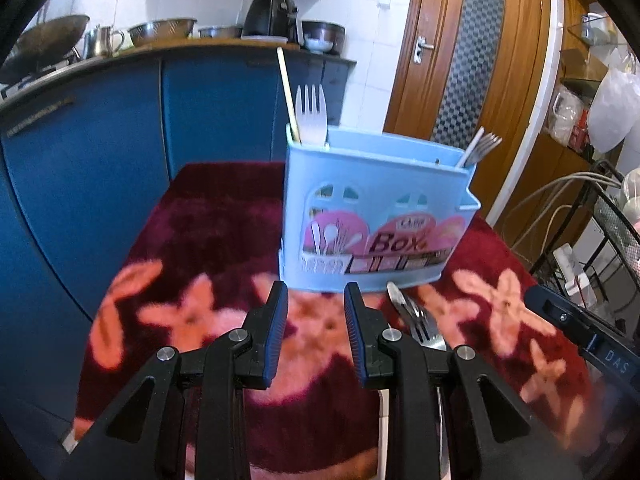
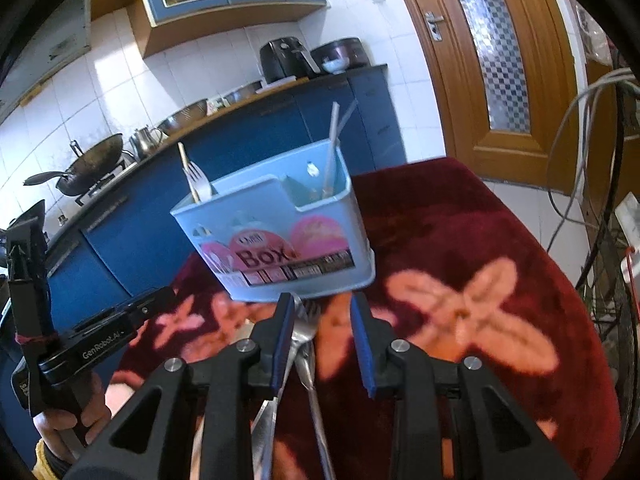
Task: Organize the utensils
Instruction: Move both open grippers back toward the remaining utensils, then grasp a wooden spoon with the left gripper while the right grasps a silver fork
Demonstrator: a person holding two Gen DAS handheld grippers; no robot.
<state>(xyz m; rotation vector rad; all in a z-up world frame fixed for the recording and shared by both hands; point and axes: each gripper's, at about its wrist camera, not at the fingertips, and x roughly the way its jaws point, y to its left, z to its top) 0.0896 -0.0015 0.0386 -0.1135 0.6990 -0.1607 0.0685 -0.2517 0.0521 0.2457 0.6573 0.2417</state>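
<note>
A light blue utensil box [image 1: 376, 220] [image 2: 280, 236] stands on a dark red flowered cloth [image 1: 208, 240]. Its left compartment holds a white plastic fork [image 1: 311, 114] and a chopstick [image 1: 288, 92]. A metal fork [image 1: 482, 146] leans in the right compartment. Loose metal utensils [image 1: 418, 322] [image 2: 306, 330], a spoon and a fork, lie on the cloth in front of the box. My left gripper [image 1: 316, 304] is open over bare cloth, just left of them. My right gripper [image 2: 322, 310] is open above the utensils, which lie close to its left finger [image 2: 282, 332]; its pads do not press on them.
Blue cabinets [image 1: 100, 152] carry a counter with a wok [image 2: 88, 164], steel bowls and a black air fryer [image 1: 272, 16]. A wooden door [image 1: 468, 52] is behind on the right. A wire rack [image 1: 612, 220] with cables stands at the right edge. A hand [image 2: 60, 428] holds the left gripper.
</note>
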